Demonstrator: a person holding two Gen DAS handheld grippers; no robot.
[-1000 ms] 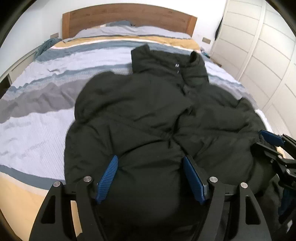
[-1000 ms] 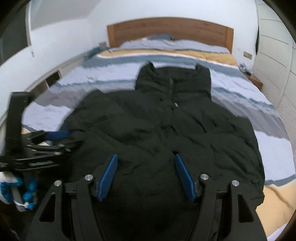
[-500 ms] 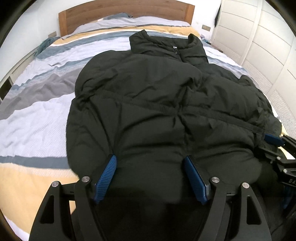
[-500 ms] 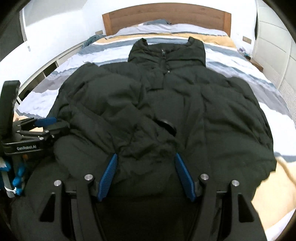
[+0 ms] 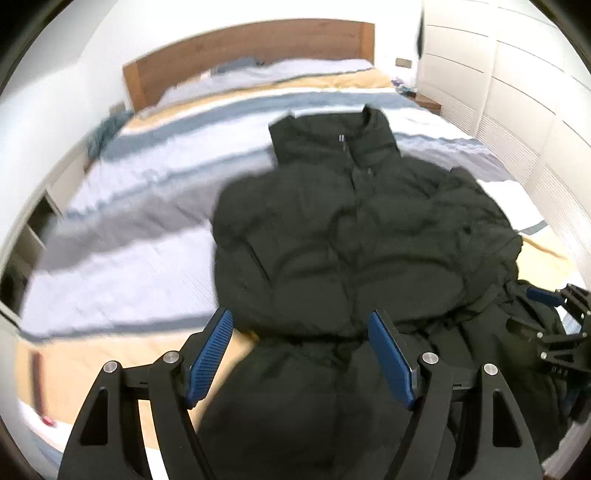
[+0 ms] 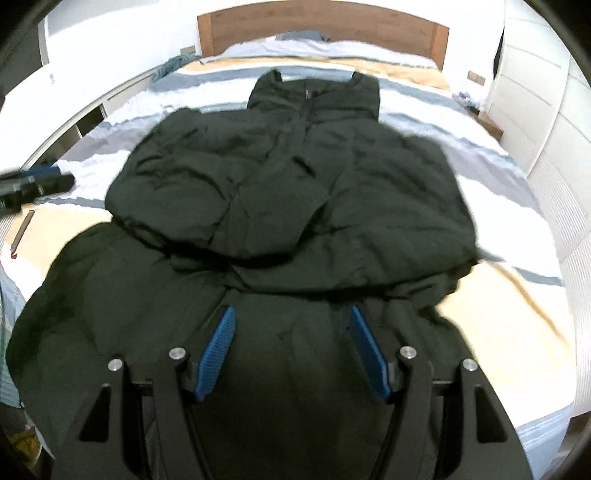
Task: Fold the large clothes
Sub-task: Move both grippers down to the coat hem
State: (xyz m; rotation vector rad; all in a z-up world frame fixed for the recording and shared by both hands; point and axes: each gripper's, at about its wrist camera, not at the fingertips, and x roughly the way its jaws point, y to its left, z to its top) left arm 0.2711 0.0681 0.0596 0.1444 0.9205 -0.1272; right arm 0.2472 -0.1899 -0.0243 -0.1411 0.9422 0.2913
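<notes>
The left tongs [image 5: 301, 354] are closest to the left camera. Their two blue pads [image 5: 208, 356] are spread wide, and nothing is pinched between them. They hang over the near edge of the big black jacket [image 5: 354, 236], right where the dark cloth meets the yellow stripe of the bed cover [image 5: 118, 258].

The right tongs [image 6: 291, 350] are spread wide too, with nothing between their blue pads [image 6: 216, 354]. They hang just above the bottom part of the jacket [image 6: 295, 192].

The jacket lies on the bed, close to the foot end. Its lower part spills toward the cameras and droops over the edge of the bed. Its puffy top part is bunched up in a thick heap on top of the lower part. The collar stands up at the far end of the jacket and points to the headboard [image 6: 325, 26]. A zip runs down from the collar.

In the left camera, the right tongs [image 5: 554, 306] show at the jacket's right side, close to the cloth. In the right camera, the left tongs [image 6: 33, 182] show at the jacket's left side, a bit blurry and apart from the cloth.

Past the jacket, the bed cover [image 6: 498, 314] has blue, grey, white and yellow stripes. Behind that are pillows [image 6: 306, 42] and the brown wooden headboard [image 5: 258, 48]. White cupboard doors [image 5: 517, 96] stand to the right of the bed.
</notes>
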